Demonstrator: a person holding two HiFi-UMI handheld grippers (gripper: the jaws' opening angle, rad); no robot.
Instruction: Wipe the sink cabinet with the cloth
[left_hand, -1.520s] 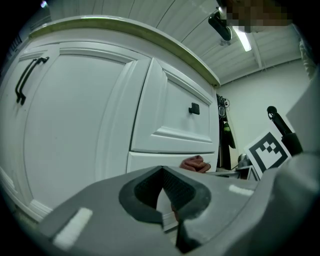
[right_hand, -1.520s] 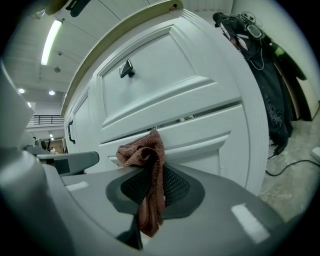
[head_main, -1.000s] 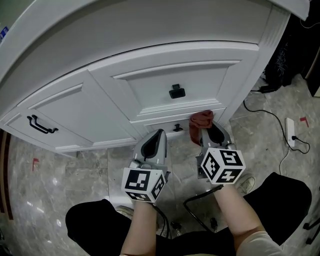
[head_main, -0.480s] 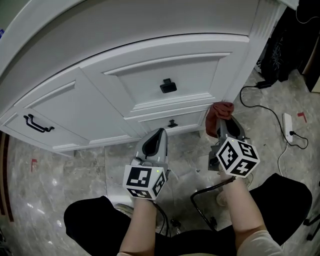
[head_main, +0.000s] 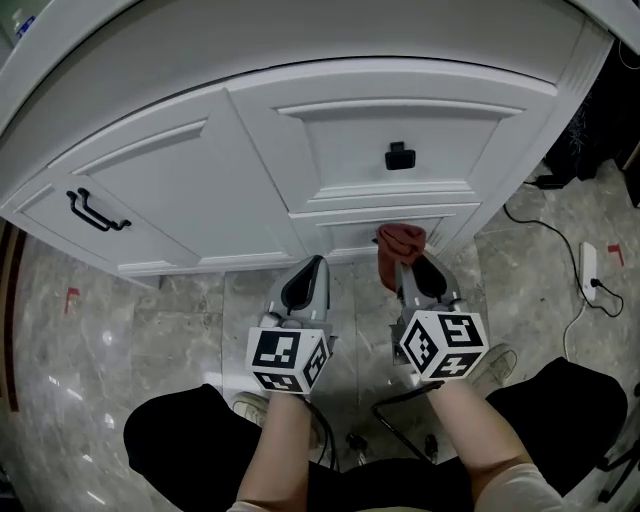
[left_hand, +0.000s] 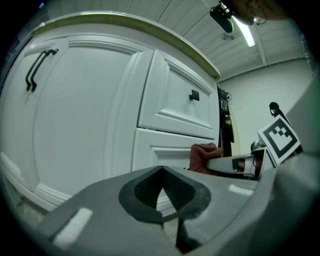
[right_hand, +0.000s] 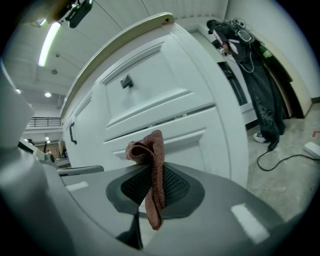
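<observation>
Cloth (right_hand: 151, 159), a reddish-brown knit rag, is pinched between the closed fingers of the right gripper (right_hand: 150, 187), its bunched top up against the lower drawer front (head_main: 440, 222) of the white sink cabinet (head_main: 200, 190); whether it presses the panel I cannot tell. Beside it, the left gripper (head_main: 308, 272) hovers near the cabinet's base with fingers shut on nothing. Wiping seems to be at this low drawer. The knobbed drawer (head_main: 330, 150) above and the handled door (head_main: 150, 225) show no sign either way, so most may remain.
</observation>
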